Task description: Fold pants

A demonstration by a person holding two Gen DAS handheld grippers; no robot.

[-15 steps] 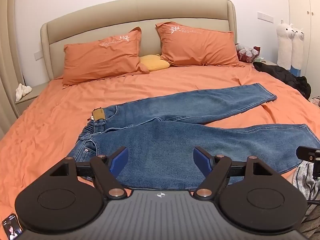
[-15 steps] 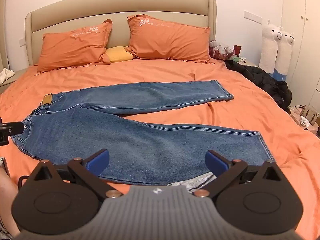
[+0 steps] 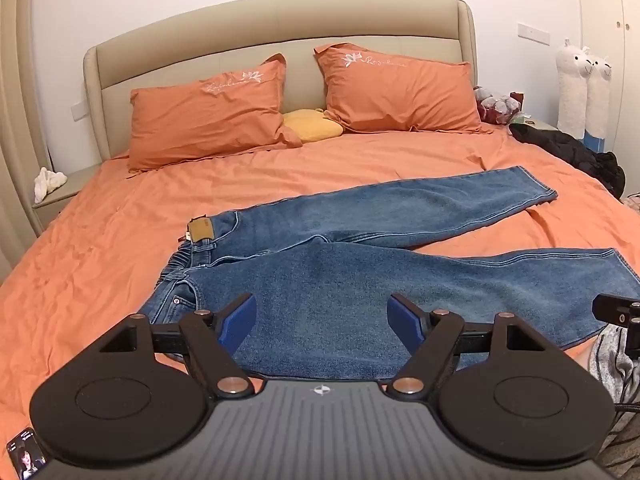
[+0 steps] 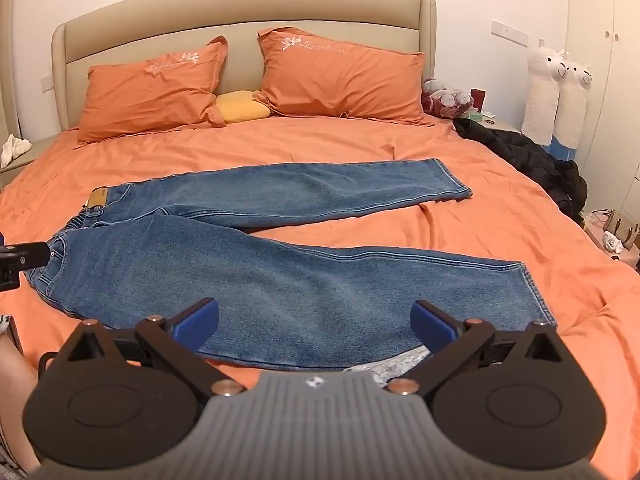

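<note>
Blue jeans (image 3: 360, 276) lie spread on the orange bed, waistband at the left, legs running right in a V. They also show in the right wrist view (image 4: 256, 276). My left gripper (image 3: 322, 318) is open and empty, above the near edge of the jeans close to the waist. My right gripper (image 4: 316, 322) is open and empty, above the near edge of the front leg. A brown patch (image 3: 201, 229) marks the waistband.
Two orange pillows (image 3: 208, 112) and a yellow cushion (image 3: 312, 125) lie by the beige headboard. A black jacket (image 4: 520, 152) lies at the bed's right edge. White plush alpacas (image 4: 556, 92) stand by the wall. A nightstand (image 3: 60, 190) is at the left.
Both grippers have shifted very slightly; the jeans lie as before.
</note>
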